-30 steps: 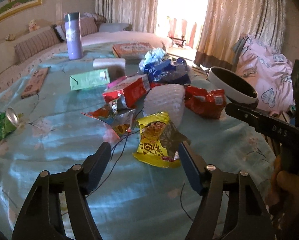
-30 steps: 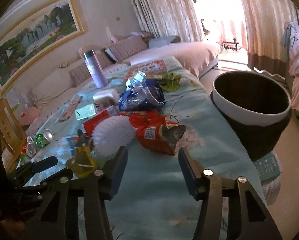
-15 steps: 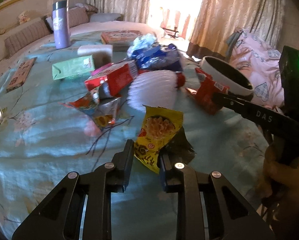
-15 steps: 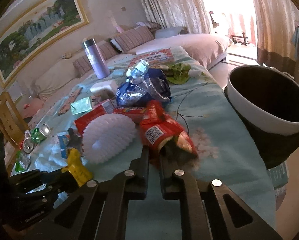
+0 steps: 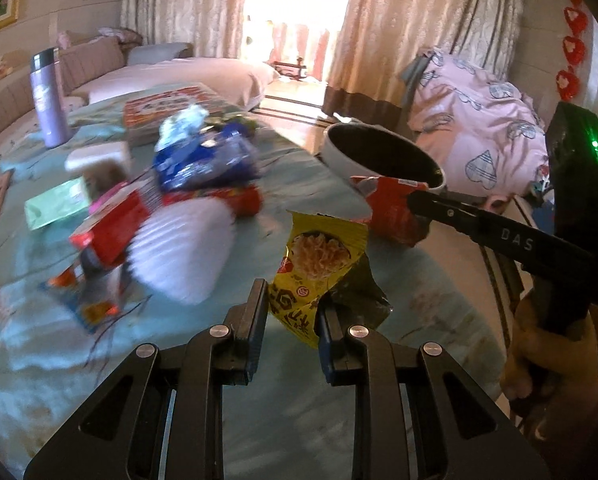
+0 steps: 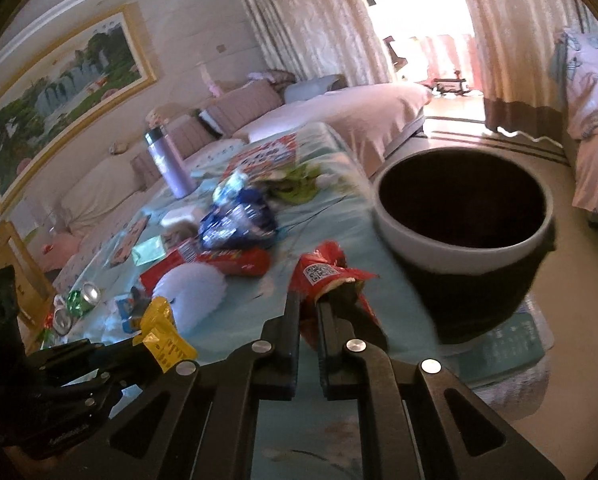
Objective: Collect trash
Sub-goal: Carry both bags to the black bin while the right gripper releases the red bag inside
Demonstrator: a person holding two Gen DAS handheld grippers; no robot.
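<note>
Between the left tongs (image 5: 292, 314), a crumpled yellow noodle wrapper (image 5: 315, 268).

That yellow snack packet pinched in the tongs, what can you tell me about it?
The yellow snack packet is a crinkly foil wrapper printed with a picture of noodles, a red badge and bold dark lettering. It looks empty and flattened, torn open so that its dark inner lining flares out on one side. The left tongs pinch its lower end, and it stands up tilted, lifted clear of the pale blue tablecloth. Nothing else appears to touch it. From the right wrist view it shows only as a crumpled yellow bundle.
</note>
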